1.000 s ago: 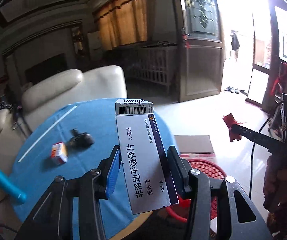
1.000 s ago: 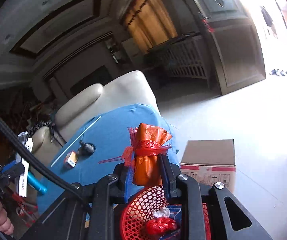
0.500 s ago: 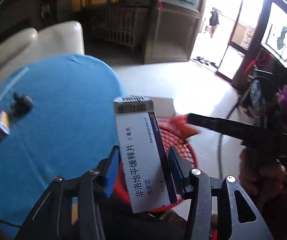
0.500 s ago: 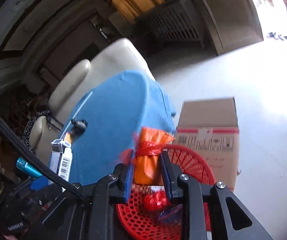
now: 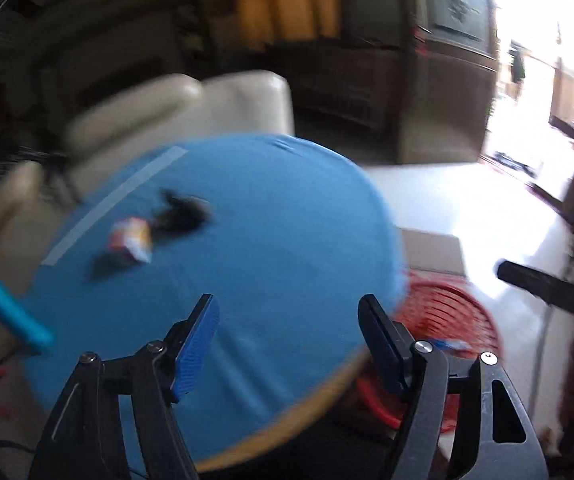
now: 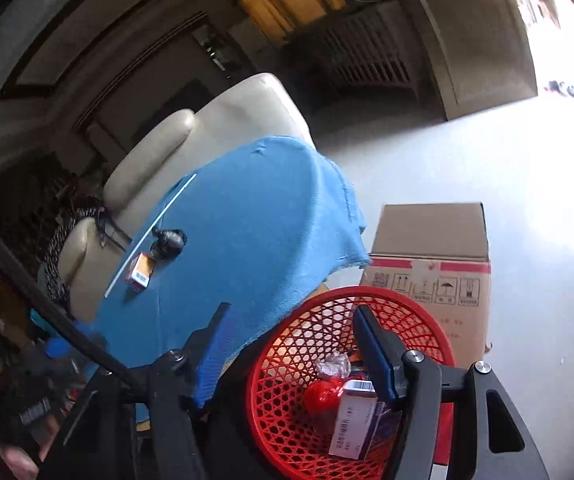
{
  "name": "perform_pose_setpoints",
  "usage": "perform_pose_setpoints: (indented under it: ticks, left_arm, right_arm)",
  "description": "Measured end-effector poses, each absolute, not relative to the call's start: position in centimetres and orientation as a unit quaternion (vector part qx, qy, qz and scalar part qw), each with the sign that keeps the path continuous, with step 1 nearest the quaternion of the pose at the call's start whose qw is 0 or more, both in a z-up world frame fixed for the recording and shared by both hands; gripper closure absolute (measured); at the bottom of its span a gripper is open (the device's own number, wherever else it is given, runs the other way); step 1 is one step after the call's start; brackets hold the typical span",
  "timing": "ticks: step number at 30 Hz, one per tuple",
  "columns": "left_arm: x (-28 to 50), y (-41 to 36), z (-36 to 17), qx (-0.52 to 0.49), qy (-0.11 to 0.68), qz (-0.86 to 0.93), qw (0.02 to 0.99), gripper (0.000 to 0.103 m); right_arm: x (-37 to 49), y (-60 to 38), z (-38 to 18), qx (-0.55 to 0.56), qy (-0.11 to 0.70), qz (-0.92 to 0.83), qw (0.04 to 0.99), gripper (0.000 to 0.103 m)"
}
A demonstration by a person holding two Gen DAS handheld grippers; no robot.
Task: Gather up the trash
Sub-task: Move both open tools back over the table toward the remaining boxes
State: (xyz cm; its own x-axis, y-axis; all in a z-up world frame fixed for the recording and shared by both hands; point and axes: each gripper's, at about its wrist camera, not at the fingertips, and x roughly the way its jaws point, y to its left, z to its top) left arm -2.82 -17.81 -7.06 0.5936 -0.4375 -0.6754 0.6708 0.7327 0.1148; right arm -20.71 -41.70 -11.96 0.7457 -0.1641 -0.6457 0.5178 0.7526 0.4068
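Both sets of fingers have just been opening and are being held apart, nothing between them. The white medicine box (image 6: 353,424) is lying in the red basket (image 6: 287,392), long axis tilted toward 1 o'clock, beside a red wrapper (image 6: 323,394).

Tabletop (image 6: 255,232) covered in matt blue cloth, slightly nappy. Red basket (image 6: 327,312): glossy plastic lattice; beside it, a matt brown cardboard box (image 6: 431,236). Cream armchair (image 6: 223,120): smooth, faintly shiny leather-like upholstery.
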Motion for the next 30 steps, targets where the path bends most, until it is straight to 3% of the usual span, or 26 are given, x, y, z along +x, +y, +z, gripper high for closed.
perform_pose_setpoints:
  ticks: [7,21,30]
  left_arm:
    - [-1.8,-12.0,-5.0,0.162,0.271,-0.237,0.919,0.025]
    - [1.4,-4.6,-5.0,0.104,0.287,-0.161,0.938,0.024]
    - [3.5,-1.7,-6.6,0.077,0.336,-0.134,0.929,0.024]
  right_arm:
    - [-16.7,-36.0,-9.8,0.202,0.315,-0.176,0.910,0.038]
    - [-11.6,-26.9,-8.0,0.112,0.324,-0.108,0.933,0.038]
    - [-11.8,-28.2,-11.2,0.151,0.362,-0.110,0.913,0.038]
